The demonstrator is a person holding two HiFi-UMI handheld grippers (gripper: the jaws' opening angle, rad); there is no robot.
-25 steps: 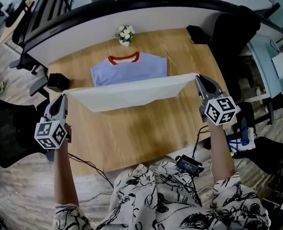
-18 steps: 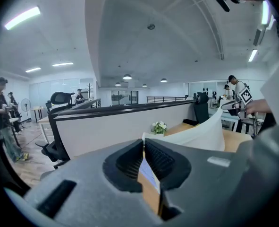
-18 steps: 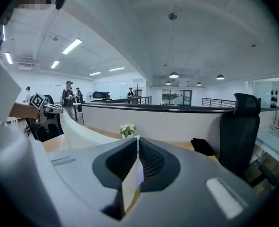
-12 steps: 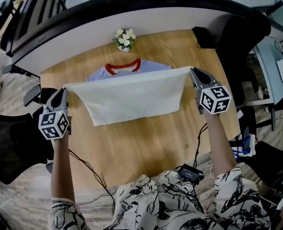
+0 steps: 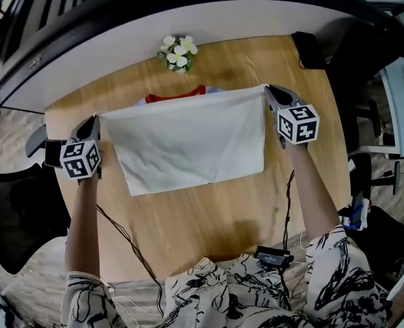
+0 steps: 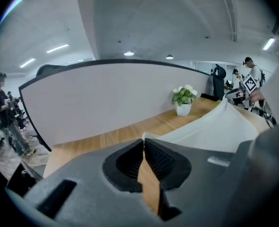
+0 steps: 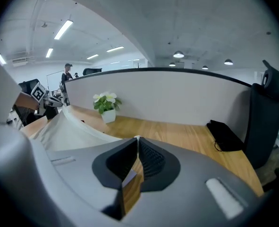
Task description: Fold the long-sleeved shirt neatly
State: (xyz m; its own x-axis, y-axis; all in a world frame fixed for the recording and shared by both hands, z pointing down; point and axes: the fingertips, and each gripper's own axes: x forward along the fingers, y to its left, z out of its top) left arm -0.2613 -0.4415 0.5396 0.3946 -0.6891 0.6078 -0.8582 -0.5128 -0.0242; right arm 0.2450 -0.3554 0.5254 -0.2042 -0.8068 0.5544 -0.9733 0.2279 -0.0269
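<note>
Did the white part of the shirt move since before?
Yes. The shirt went toward the flowers and now reaches its red collar.

The shirt (image 5: 188,139) is soft, matt, pale cloth. The tabletop (image 5: 215,203) is light wood with a visible grain and a faint sheen. The left gripper (image 5: 96,120) and right gripper (image 5: 268,89) have smooth, matt grey plastic shells. Their fingers (image 6: 159,159) are black and ribbed.

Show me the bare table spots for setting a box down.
Widest: bare table from the shirt hem to the near edge. Also a strip between the flower pot and the black object. Crowded: the middle, where the left claw and right claw stretch the shirt.
</note>
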